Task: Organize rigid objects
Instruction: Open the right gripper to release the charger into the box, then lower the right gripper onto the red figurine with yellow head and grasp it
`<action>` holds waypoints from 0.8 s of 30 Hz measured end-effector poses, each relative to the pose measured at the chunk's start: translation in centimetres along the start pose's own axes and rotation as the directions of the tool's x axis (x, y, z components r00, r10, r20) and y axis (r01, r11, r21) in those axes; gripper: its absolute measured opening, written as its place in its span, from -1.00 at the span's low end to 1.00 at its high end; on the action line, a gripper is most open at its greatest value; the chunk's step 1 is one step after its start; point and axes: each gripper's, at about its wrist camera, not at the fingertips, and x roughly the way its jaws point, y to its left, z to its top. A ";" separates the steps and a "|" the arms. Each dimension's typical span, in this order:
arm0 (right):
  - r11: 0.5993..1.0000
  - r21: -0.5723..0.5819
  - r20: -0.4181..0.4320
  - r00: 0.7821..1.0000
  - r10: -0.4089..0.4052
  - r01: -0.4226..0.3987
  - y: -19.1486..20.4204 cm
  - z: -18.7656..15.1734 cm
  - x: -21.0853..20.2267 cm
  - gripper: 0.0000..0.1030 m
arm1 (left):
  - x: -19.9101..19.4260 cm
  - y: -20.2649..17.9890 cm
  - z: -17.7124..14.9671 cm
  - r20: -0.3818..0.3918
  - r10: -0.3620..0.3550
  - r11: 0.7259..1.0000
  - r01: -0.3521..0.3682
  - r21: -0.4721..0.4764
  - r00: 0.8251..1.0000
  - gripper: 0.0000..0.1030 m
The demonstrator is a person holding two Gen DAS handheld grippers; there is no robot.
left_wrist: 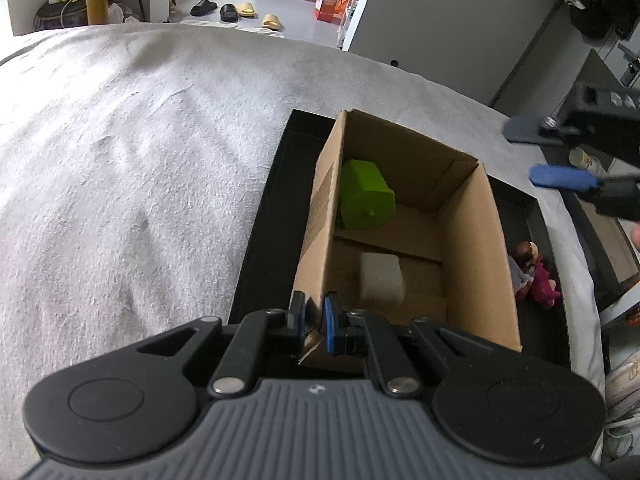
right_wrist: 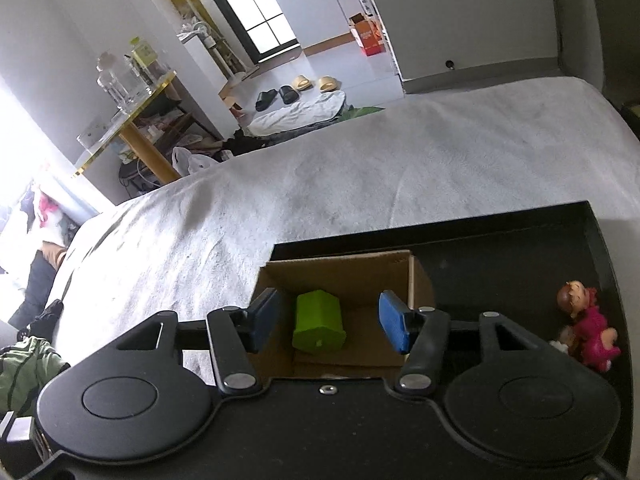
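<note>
My left tool (left_wrist: 314, 320) is clamped on the near wall of the cardboard box (left_wrist: 472, 248), one pad outside, one inside. The box stands in a black tray (left_wrist: 256, 264) on a bed with a grey-white blanket (left_wrist: 140, 168).

Inside the box: a green block (left_wrist: 366, 196) lies tipped in the far section, against the left wall. A white block (left_wrist: 382, 282) sits in the near section, behind a low cardboard divider.

My right tool (right_wrist: 328, 322) hangs over the box with its jaws apart and nothing between the pads; the green block (right_wrist: 318, 326) lies below the gap, untouched. From the left wrist view, the right tool shows at the frame's right edge, above the tray.

Outside the box, on the tray floor by its right wall, lies a small doll figure (right_wrist: 588, 328) in magenta clothes. There may be a second figure beside it; too small to tell.
</note>
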 end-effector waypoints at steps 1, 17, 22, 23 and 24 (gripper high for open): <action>1.000 0.005 -0.001 1.000 -0.006 0.006 -0.3 -0.1 -0.3 0.09 | 0.0 0.0 0.0 -0.002 -0.003 1.000 0.003 0.001 1.000 -0.84; 0.993 0.042 -0.025 0.994 -0.108 0.109 -7.0 -1.6 -4.0 0.20 | 0.0 -0.3 0.0 0.001 0.018 1.000 -0.018 0.000 1.000 -0.84; 0.989 0.068 -0.029 0.991 -0.130 0.132 -9.2 -1.8 -4.6 0.20 | 0.0 -0.3 0.0 0.001 0.024 1.000 -0.024 0.000 1.000 -0.84; 0.988 0.073 -0.030 0.991 -0.134 0.136 -9.6 -1.8 -4.7 0.20 | -0.1 -0.3 -0.1 0.001 0.026 1.000 -0.026 0.000 1.000 -0.84; 0.987 0.078 -0.030 0.990 -0.138 0.140 -10.0 -1.9 -4.7 0.20 | -0.1 -0.3 0.0 0.001 0.027 1.000 -0.027 0.001 1.000 -0.84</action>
